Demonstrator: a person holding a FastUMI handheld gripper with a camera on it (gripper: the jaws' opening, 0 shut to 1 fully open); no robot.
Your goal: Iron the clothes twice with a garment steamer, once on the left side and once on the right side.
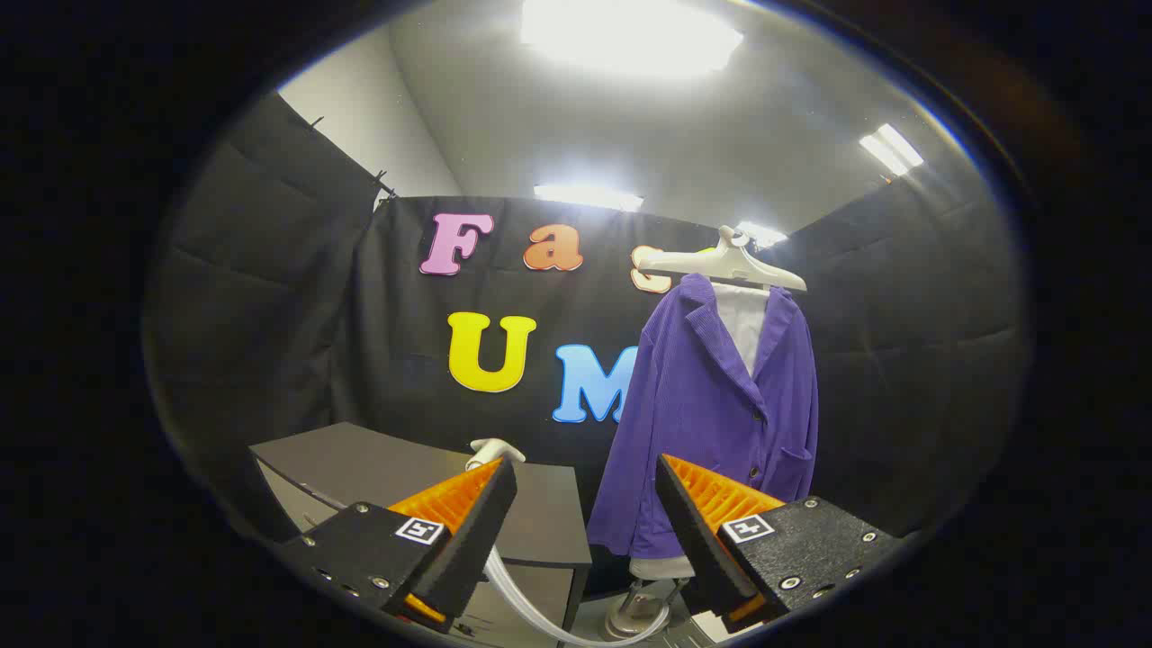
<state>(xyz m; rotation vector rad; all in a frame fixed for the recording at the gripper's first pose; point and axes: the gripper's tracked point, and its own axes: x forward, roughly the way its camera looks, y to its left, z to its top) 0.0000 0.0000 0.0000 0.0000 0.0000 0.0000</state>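
A purple corduroy jacket (711, 414) hangs on a white hanger (724, 263) over a white inner garment (743, 322), upright on a stand, beyond my right finger. The white steamer head (493, 448) rests on a grey cabinet, just behind the tip of my left finger, partly hidden by it. Its pale hose (531, 605) runs down from the cabinet toward the steamer base (637, 614) on the floor under the jacket. My gripper (585, 475) is open, held apart from both, with nothing between its fingers.
The grey cabinet (378, 468) stands left of the jacket, its front edge close to my left finger. Black cloth walls close the booth at the back and on both sides. A gap of floor lies between cabinet and jacket stand.
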